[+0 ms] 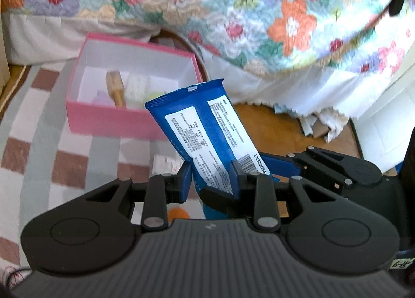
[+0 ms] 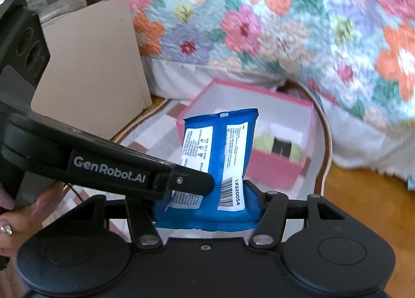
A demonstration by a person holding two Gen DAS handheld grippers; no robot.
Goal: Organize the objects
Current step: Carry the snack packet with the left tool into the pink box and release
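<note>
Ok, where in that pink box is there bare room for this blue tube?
The pink box is bare at its back and left, behind the wooden brush. Its near side is crowded with small items. Both the left gripper and right gripper hold the blue tube.

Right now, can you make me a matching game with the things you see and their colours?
Things:
1. tube
2. box
3. brush in the box
4. floor

Colours:
A. pink
B. brown wood
C. blue
D. tan

Pairs: 1-C, 2-A, 3-D, 4-B

Both the left gripper and the right gripper hold the tube.
</note>
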